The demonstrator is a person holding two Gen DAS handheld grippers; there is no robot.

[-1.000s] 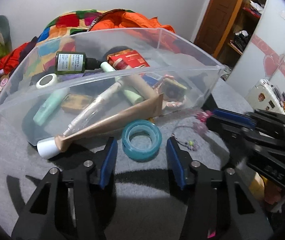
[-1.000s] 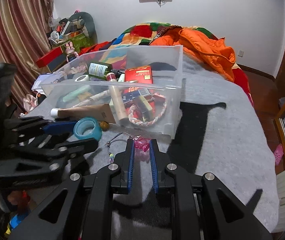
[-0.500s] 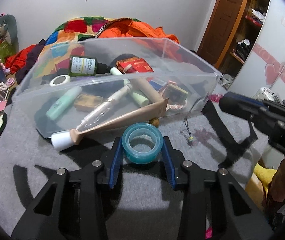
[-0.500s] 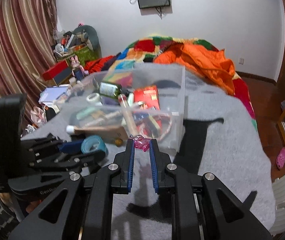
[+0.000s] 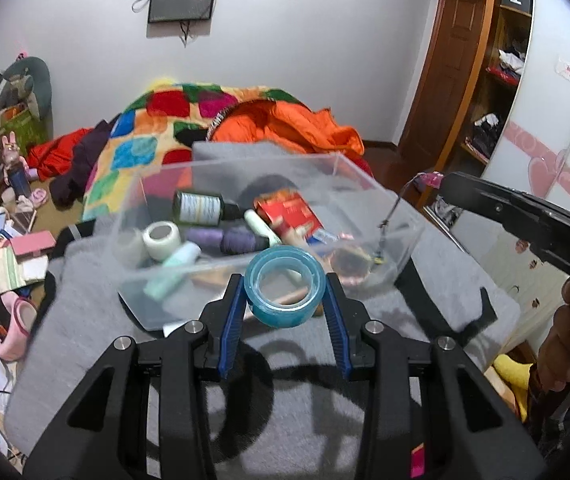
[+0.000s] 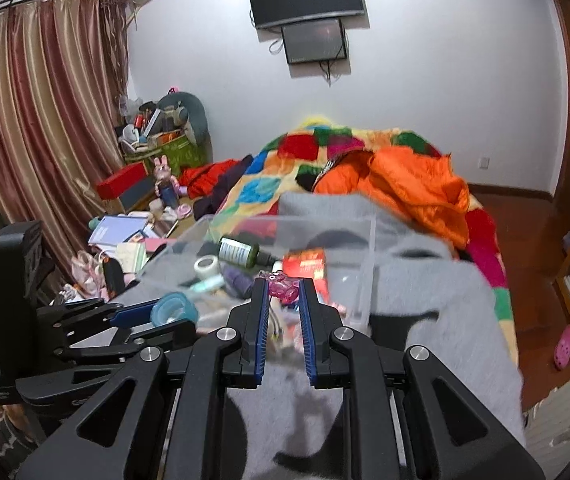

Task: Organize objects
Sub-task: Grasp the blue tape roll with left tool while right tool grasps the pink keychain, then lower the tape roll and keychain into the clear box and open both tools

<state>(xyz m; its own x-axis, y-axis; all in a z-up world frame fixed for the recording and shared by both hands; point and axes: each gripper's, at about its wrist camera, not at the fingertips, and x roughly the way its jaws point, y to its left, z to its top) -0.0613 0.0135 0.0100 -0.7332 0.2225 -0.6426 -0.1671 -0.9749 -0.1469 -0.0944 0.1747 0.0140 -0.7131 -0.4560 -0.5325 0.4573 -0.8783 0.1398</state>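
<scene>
The left gripper [image 5: 284, 300] clamps a teal tape roll [image 5: 283, 286] between its blue pads, and the clear plastic bin [image 5: 365, 178] of toiletries sits just beyond its tips. Only the right wrist view shows the right gripper [image 6: 283, 292] pinching a pink charm [image 6: 282, 287]. Only the left view shows the thin cord [image 5: 388, 216] dangling from that charm over the bin's right end.

One clear plastic bin [image 5: 365, 184] sits on one grey blanket [image 5: 85, 280]. Inside show one dark green bottle [image 5: 201, 208], one white tape roll [image 5: 161, 236], one red box [image 5: 291, 216] and two purple spools [image 5: 221, 238]. One blue tape roll [image 5: 285, 288] and one pink charm [image 6: 283, 286] are lifted.
</scene>
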